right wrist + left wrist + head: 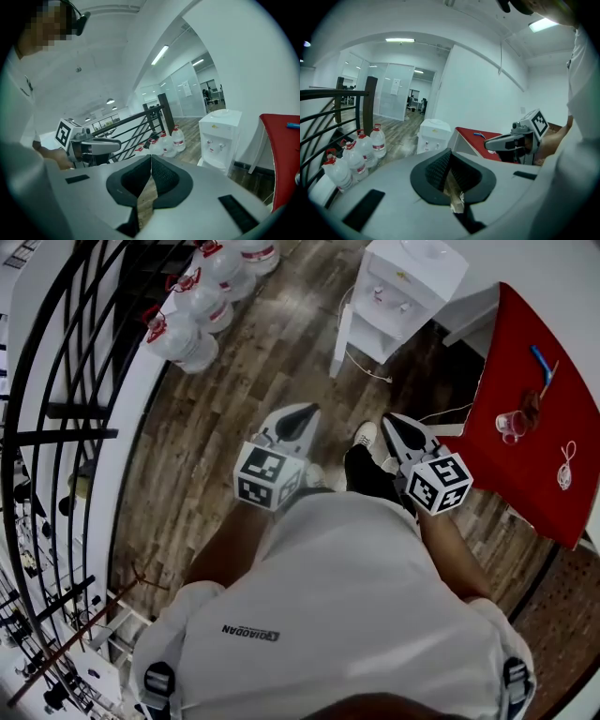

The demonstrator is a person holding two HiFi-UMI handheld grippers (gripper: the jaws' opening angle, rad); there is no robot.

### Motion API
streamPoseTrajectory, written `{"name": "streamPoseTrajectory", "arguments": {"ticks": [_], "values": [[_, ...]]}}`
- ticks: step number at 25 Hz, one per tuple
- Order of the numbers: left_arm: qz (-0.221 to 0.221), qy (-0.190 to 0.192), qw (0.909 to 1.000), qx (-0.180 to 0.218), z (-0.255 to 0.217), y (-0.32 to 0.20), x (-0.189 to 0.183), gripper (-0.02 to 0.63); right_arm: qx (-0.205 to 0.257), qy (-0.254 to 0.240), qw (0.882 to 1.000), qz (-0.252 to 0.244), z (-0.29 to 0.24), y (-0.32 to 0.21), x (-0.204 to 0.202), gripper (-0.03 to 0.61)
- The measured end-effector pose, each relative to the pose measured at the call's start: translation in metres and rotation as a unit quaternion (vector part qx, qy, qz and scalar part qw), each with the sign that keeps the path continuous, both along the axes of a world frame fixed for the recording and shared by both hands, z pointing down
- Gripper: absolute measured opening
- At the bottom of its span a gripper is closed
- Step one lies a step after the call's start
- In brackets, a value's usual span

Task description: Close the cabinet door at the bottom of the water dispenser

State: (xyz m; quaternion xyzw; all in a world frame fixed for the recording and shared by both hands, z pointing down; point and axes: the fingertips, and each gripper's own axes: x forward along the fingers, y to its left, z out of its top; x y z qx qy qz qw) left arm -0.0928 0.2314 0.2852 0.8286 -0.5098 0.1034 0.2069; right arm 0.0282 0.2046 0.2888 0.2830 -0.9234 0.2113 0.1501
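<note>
Head view: the water dispenser [405, 282] sits up at 1 o'clock beside the red table [539, 442], well away from the person, and its bottom cabinet door [340, 341] looks swung out. The left gripper [302, 416] and right gripper [396, 426] are held low and aimed that way, probably just for the walk-up. Left gripper view: jaws pressed together, nothing between them, dispenser around 12. Right gripper view: same deal, together and empty, dispenser at 2. A closed tip suits nudging a door.

The body of the left tongs [450, 155] hides the lower part of the water dispenser [433, 133] and of the red desk [474, 139].
</note>
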Motion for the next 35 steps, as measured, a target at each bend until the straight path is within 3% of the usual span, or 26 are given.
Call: {"name": "streamPoseTrajectory", "arguments": {"ticks": [10, 16, 22, 29, 35], "values": [[0.004, -0.028, 0.9995, -0.014, 0.010, -0.086, 0.006, -0.003, -0.009, -0.019, 1.000, 0.000, 0.017, -0.098, 0.000, 0.021], [-0.007, -0.036, 0.9992, -0.017, -0.001, -0.157, 0.016, -0.003, -0.020, -0.027, 0.999, -0.013, 0.017, -0.155, 0.010, 0.021], [-0.029, -0.047, 0.9979, -0.035, 0.017, -0.219, 0.027, -0.003, -0.034, -0.026, 0.999, -0.025, 0.039, -0.217, 0.027, 0.023], [-0.022, -0.070, 0.9954, -0.062, 0.035, -0.262, 0.032, -0.003, -0.075, -0.029, 0.996, -0.043, 0.073, -0.243, 0.018, 0.023], [-0.013, -0.083, 0.9908, -0.106, 0.078, -0.278, 0.002, -0.003, -0.129, -0.002, 0.991, -0.024, 0.123, -0.253, -0.013, 0.025]]}}
